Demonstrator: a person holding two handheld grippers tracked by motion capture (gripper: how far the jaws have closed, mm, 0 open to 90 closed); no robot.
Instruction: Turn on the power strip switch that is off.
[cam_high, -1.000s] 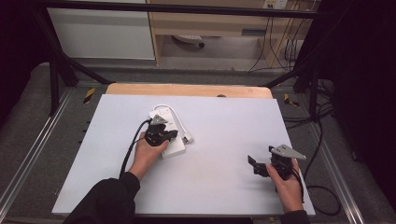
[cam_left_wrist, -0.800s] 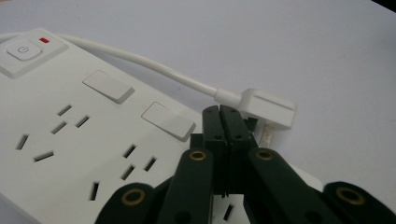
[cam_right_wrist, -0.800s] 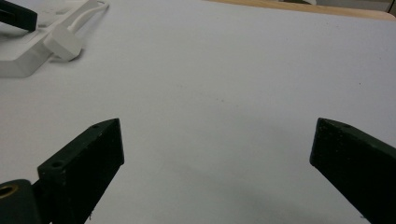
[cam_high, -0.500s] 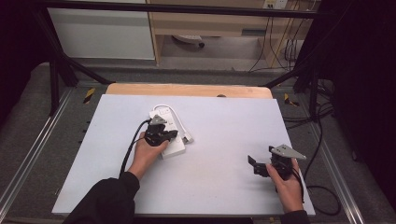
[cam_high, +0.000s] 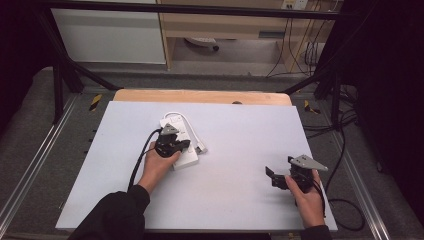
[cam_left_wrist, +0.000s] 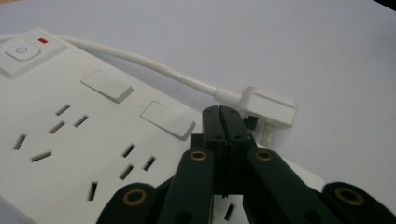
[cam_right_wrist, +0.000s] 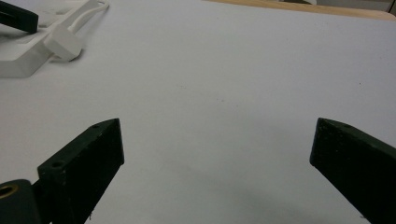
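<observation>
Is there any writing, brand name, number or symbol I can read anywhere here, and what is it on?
No words, brand names or numbers can be read in these pictures.
A power symbol, a circle with a short stroke: on the square button at the end of the white power strip.
A small red mark beside that button: a plain patch, no text.
The yellow-and-black patches beside the table: stripes, no lettering.
</observation>
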